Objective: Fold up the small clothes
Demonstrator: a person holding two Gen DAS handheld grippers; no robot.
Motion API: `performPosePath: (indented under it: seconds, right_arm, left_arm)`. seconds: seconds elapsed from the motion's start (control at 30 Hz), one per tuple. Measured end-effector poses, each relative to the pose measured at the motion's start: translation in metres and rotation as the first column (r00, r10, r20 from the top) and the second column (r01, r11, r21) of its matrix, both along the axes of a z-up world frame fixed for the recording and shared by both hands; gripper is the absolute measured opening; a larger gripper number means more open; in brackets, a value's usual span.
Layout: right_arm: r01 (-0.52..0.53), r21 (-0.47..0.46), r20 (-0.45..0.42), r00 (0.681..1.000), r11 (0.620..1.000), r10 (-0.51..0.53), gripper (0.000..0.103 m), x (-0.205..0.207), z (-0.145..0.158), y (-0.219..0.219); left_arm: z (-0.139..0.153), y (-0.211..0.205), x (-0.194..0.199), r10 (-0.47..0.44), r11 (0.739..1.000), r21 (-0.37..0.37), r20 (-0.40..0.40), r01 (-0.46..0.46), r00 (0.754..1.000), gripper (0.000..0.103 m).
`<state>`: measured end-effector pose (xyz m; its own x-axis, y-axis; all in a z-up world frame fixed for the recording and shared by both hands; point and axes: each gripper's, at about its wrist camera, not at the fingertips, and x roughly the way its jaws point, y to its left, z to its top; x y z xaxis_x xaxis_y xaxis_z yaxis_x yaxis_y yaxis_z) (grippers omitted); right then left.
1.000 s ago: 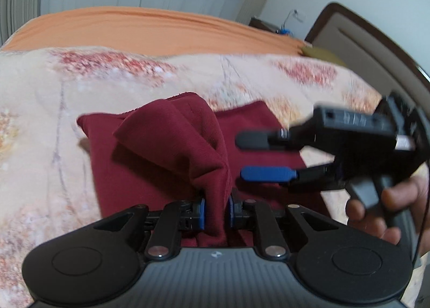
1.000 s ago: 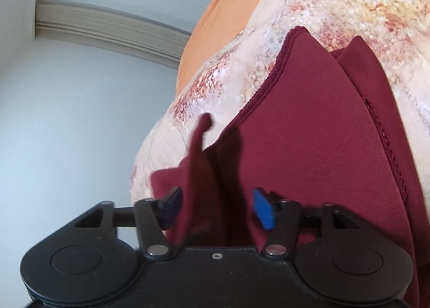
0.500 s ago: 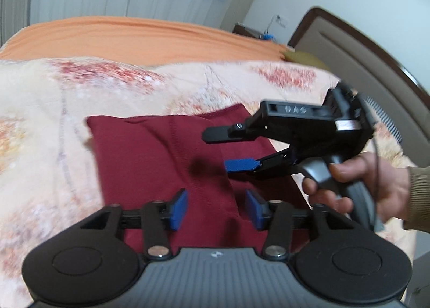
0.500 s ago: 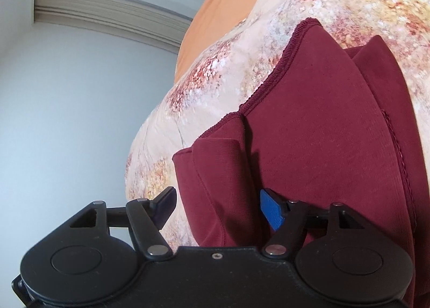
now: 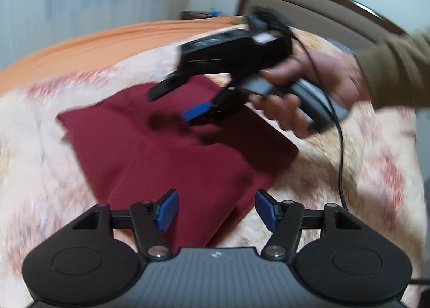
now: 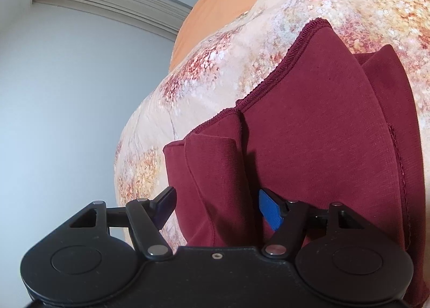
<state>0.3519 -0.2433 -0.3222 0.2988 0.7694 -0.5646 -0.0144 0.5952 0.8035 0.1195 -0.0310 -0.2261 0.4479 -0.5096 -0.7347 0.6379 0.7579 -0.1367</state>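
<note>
Grippers hover with jaws parted over a folded dark-red knit garment (image 5: 166,146) on a bed.

Left gripper (image 5: 216,210), its blue pads still spreading, has only cloth lying beneath it; the black right gripper (image 5: 178,103), gripped by a hand (image 5: 317,85) in an olive sleeve (image 5: 395,66), stands apart above the cloth, clamping nothing. Garment rests flat on a floral cream-and-rust bedspread (image 5: 362,173).

A wide bed (image 5: 349,173) carries it all, spread with a cream floral quilt (image 6: 242,47); beyond it runs a plain orange sheet (image 5: 107,39). Flat on the quilt lies a folded maroon knit garment (image 5: 166,152).
</note>
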Motion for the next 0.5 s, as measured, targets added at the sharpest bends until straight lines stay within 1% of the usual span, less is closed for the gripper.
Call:
performPosePath:
  seconds: [0.1,0.17,0.2,0.23,0.27,0.3,0.33,0.4,0.43,0.47,0.5]
  right_arm:
    - [-0.014,-0.003,-0.005,1.000,1.000,0.014,0.071,0.003,0.000,0.002]
    - [-0.021,-0.005,-0.003,1.000,1.000,0.021,0.071,0.006,0.000,0.003]
    - [-0.023,-0.007,-0.001,1.000,1.000,0.023,0.071,0.007,0.000,0.004]
    - [-0.025,-0.009,0.002,1.000,1.000,0.025,0.071,0.008,0.000,0.006]
    - [-0.029,-0.011,0.006,1.000,1.000,0.030,0.071,0.009,0.001,0.007]
    - [-0.034,-0.016,0.011,0.999,0.999,0.034,0.070,0.010,0.001,0.009]
    - [-0.040,-0.022,0.017,0.999,0.999,0.040,0.065,0.011,0.001,0.011]
    - [-0.053,-0.046,0.032,0.998,0.998,0.054,0.051,0.013,0.002,0.013]
    - [-0.059,-0.072,0.042,0.997,0.996,0.063,0.027,0.014,0.002,0.014]
    - [-0.064,-0.100,0.050,0.996,0.993,0.070,0.018,0.014,0.002,0.015]
    - [-0.065,-0.106,0.052,0.996,0.992,0.070,0.018,0.015,0.002,0.014]
  left_arm:
    - [0.000,-0.012,-0.002,-0.048,0.997,0.059,0.052,0.045,0.997,0.070]
    - [-0.003,-0.018,-0.002,-0.063,0.995,0.081,0.070,0.058,0.996,0.068]
    - [-0.004,-0.018,0.000,-0.063,0.995,0.082,0.065,0.058,0.996,0.060]
    - [-0.005,-0.018,0.002,-0.054,0.996,0.073,0.050,0.050,0.997,0.055]
    - [-0.005,-0.016,0.005,-0.035,0.998,0.054,0.031,0.033,0.999,0.046]
    - [-0.005,-0.013,0.007,-0.008,1.000,0.023,0.012,0.008,1.000,0.042]
    - [-0.004,-0.009,0.009,0.021,1.000,-0.009,-0.006,-0.021,1.000,0.041]
    - [-0.003,-0.001,0.012,0.071,0.995,-0.067,-0.042,-0.073,0.997,0.029]
    - [-0.002,0.002,0.014,0.088,0.991,-0.094,-0.062,-0.094,0.994,0.027]
    - [-0.001,0.005,0.014,0.100,0.987,-0.119,-0.079,-0.109,0.992,0.024]
    - [0.001,0.009,0.013,0.109,0.983,-0.141,-0.091,-0.121,0.990,0.022]
